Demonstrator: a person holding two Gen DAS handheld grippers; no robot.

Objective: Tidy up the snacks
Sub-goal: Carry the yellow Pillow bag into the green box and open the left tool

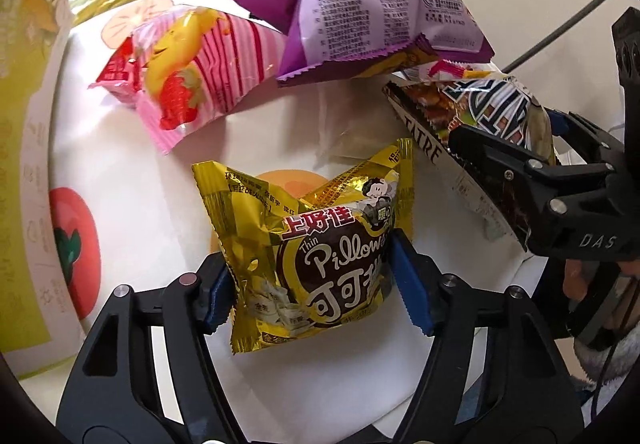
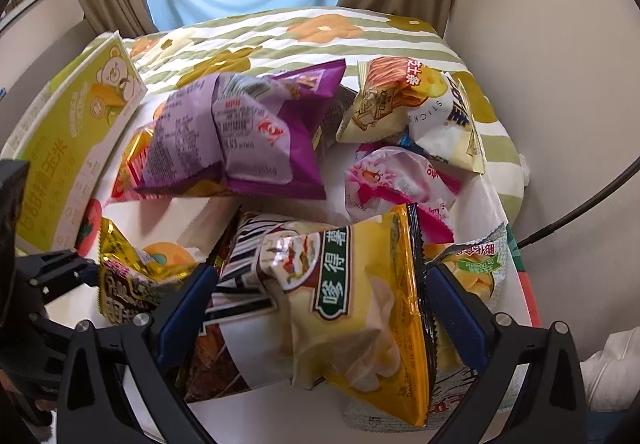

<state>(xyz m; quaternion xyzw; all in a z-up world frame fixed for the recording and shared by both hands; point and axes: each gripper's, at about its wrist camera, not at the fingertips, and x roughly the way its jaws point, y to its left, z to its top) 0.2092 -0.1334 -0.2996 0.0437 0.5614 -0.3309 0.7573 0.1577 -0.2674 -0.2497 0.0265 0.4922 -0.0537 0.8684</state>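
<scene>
My left gripper (image 1: 312,292) is shut on a gold "Thin Pillows" snack bag (image 1: 320,244), whose sides crumple against the blue pads (image 1: 408,284). In the right wrist view the same gold bag (image 2: 120,284) hangs at the left gripper (image 2: 108,280). My right gripper (image 2: 316,296) is shut on a yellow chip bag (image 2: 360,304) pressed together with a striped brown bag (image 2: 236,284). From the left wrist view the striped bag (image 1: 488,104) sits in the right gripper (image 1: 504,128). A purple bag (image 1: 360,4) and a pink strawberry bag (image 1: 192,76) lie behind.
The snacks lie on a white fruit-print cloth (image 1: 140,204) over a flowered striped bedcover (image 2: 280,36). A yellow-green carton (image 2: 68,132) stands at the left. More bags, a pink one (image 2: 392,176) and cream ones (image 2: 400,100), pile at the right. Curtains hang behind.
</scene>
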